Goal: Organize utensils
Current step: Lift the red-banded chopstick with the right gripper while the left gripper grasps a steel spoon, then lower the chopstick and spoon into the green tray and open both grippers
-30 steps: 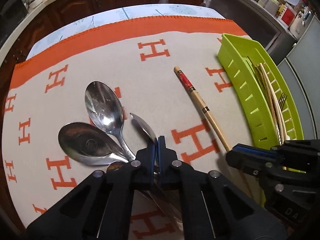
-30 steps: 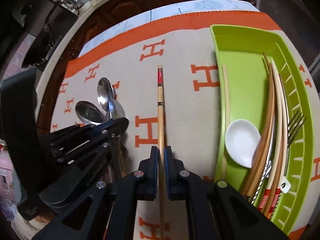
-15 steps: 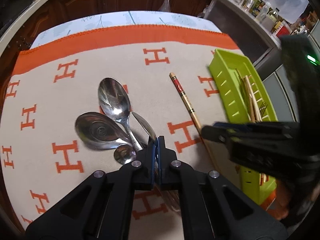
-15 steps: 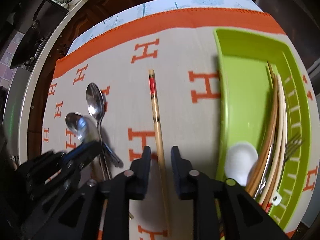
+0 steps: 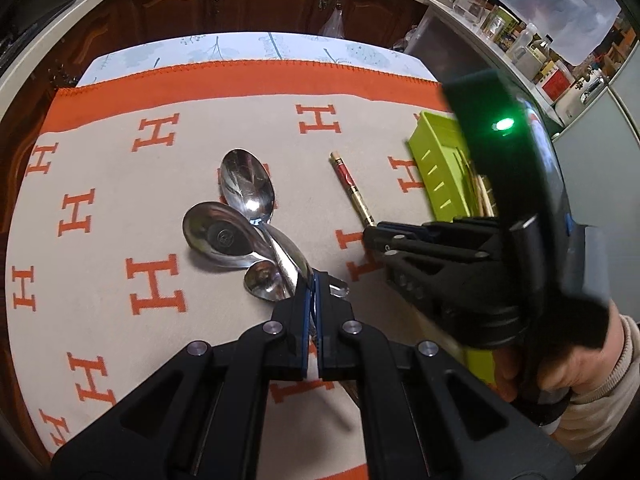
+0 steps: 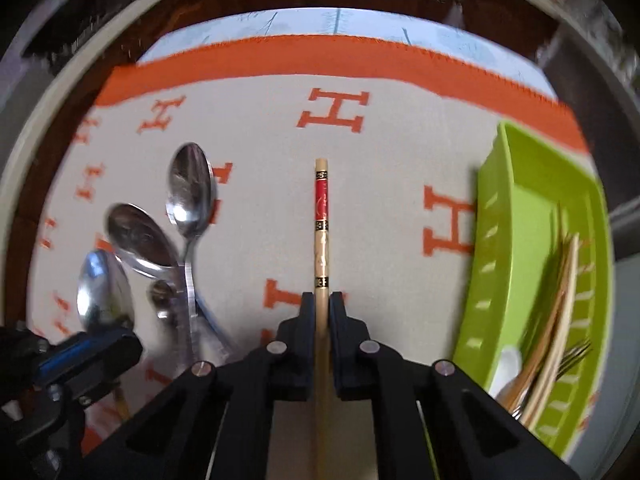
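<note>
My left gripper (image 5: 314, 284) is shut on the handle of a steel spoon (image 5: 288, 256), which shows edge-on just past the fingertips. Two larger spoons (image 5: 248, 184) (image 5: 218, 236) and a small one (image 5: 264, 284) lie on the cloth in front of it. In the right wrist view the held spoon (image 6: 104, 288) hovers at lower left in the left gripper (image 6: 92, 348). My right gripper (image 6: 322, 304) is shut on a wooden chopstick (image 6: 322, 208) with a red band, which points straight away over the cloth. The green tray (image 6: 516, 216) stands to its right.
The tray holds several chopsticks (image 6: 556, 300), a fork (image 6: 576, 354) and a white spoon (image 6: 506, 364). An orange-bordered cloth (image 5: 120, 208) with H marks covers the table. A person's hand (image 5: 580, 364) holds the right gripper (image 5: 380, 236). Dark cabinets stand beyond the far edge.
The right gripper's jaws, open half a second ago, have closed on the chopstick again. The left gripper has drawn back and up from the spoons, still shut on its spoon.
</note>
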The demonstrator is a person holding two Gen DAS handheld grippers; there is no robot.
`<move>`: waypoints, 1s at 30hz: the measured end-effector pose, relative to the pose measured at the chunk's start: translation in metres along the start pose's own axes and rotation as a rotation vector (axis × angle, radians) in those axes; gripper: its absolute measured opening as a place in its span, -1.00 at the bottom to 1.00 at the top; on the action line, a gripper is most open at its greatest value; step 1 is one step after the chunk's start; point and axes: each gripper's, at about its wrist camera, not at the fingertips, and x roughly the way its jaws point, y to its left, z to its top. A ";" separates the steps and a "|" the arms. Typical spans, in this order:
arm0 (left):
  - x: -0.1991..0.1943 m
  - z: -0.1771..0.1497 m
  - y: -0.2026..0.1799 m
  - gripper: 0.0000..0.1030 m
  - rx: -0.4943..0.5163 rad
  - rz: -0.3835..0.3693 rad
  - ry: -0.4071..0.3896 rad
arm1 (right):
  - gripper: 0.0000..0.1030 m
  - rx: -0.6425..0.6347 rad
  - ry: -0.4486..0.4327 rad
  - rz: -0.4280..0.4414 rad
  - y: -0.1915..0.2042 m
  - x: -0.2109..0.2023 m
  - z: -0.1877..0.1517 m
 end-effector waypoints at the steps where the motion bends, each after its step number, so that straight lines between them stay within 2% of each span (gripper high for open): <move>1: -0.003 -0.001 -0.002 -1.00 0.007 0.000 -0.002 | -0.88 0.022 -0.006 0.028 -0.004 -0.004 -0.002; 4: -0.012 -0.004 -0.008 -1.00 0.022 0.000 -0.005 | -0.88 0.092 -0.061 0.135 -0.021 -0.036 -0.010; 7: -0.019 -0.006 -0.018 -1.00 0.040 -0.005 -0.011 | -0.88 0.121 -0.130 0.167 -0.034 -0.072 -0.018; 9: -0.022 -0.004 -0.026 -1.00 0.055 -0.011 -0.015 | -0.88 0.127 -0.178 0.147 -0.048 -0.099 -0.027; 15: -0.025 0.010 -0.063 -1.00 0.102 -0.025 -0.019 | -0.88 0.189 -0.254 0.059 -0.093 -0.135 -0.032; 19: -0.029 0.022 -0.095 -1.00 0.145 -0.033 -0.020 | -0.87 0.198 -0.241 -0.014 -0.119 -0.141 -0.030; 23: -0.024 0.037 -0.126 -1.00 0.175 -0.032 -0.011 | -0.87 0.210 -0.197 -0.044 -0.138 -0.131 -0.024; 30: 0.008 0.043 -0.159 -1.00 0.207 0.002 0.056 | -0.86 0.283 -0.102 0.004 -0.162 -0.096 -0.027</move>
